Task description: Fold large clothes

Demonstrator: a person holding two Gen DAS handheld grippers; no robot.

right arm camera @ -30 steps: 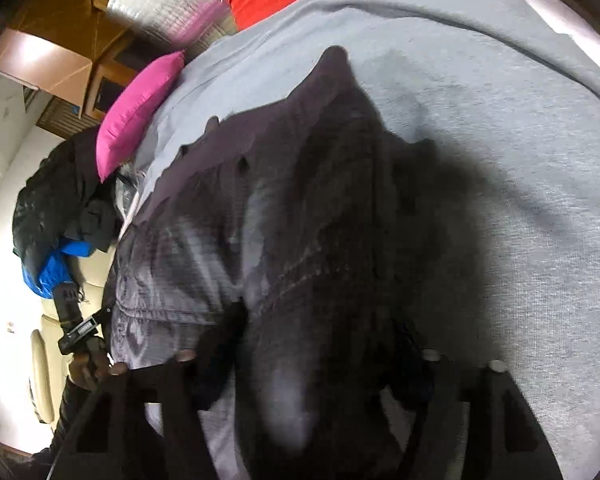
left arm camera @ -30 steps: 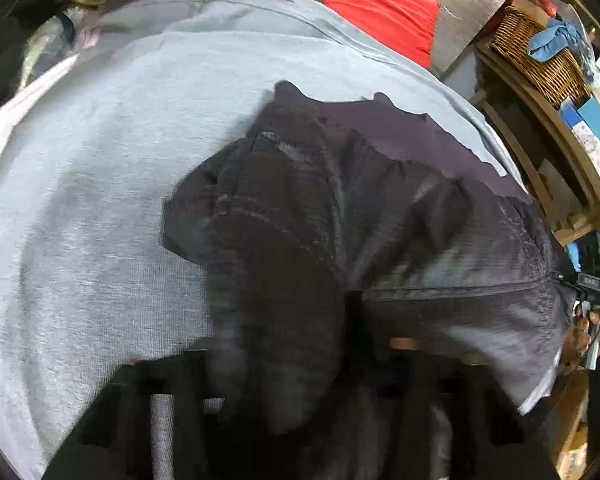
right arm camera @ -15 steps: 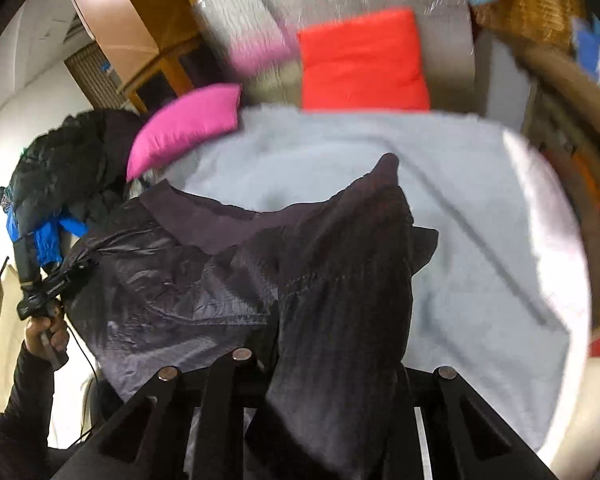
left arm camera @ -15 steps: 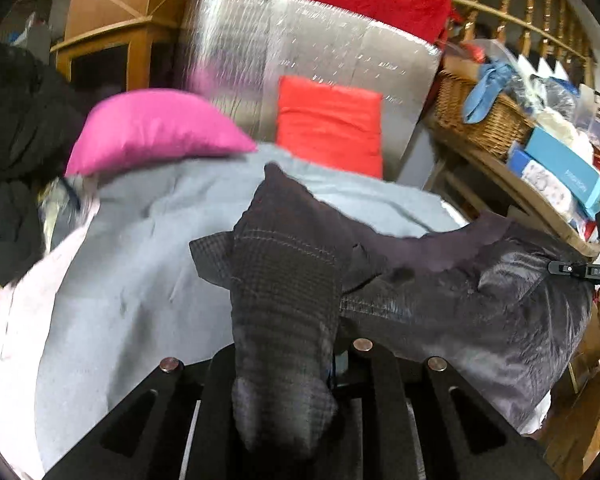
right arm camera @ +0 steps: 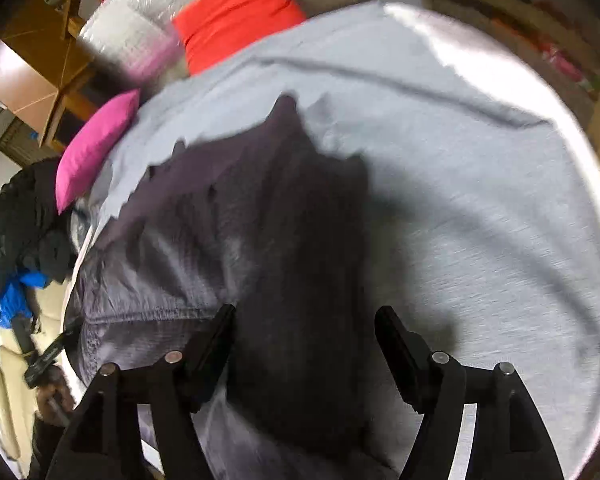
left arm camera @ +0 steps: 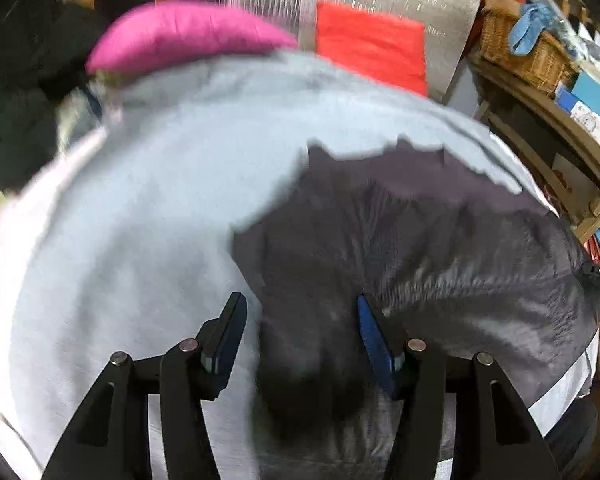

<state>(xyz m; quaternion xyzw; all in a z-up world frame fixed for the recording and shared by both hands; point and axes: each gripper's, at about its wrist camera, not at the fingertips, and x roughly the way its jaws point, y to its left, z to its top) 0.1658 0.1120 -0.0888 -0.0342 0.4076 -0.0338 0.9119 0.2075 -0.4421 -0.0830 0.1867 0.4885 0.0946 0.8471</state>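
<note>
- Jacket, dark and quilted, lies on the grey bedspread ahead of both tools; one dark fold of it runs back between the fingers of each.
- Left gripper: its jaws have just been opening and now stand wide, the blue pads apart from the cloth, so the fold between them looks let go rather than held.
- Right gripper: its jaws have likewise just been opening and stand wide, the dark fold lying loose between the fingers with neither pad pressing on it.
- The step in hand looks like the release after laying a fold over; to do it well, draw both tools straight back along their fingers so no pad drags the cloth and undoes the fold.
- Keep the jaws spread until the fingertips are clear of the fabric.
- Slippery shell fabric like this will likely creep, so check the far edge ahead of the fingers for a ragged line before the next grasp.
- The pink pillow and red cushion sit well beyond the jacket, out of the way.
</note>
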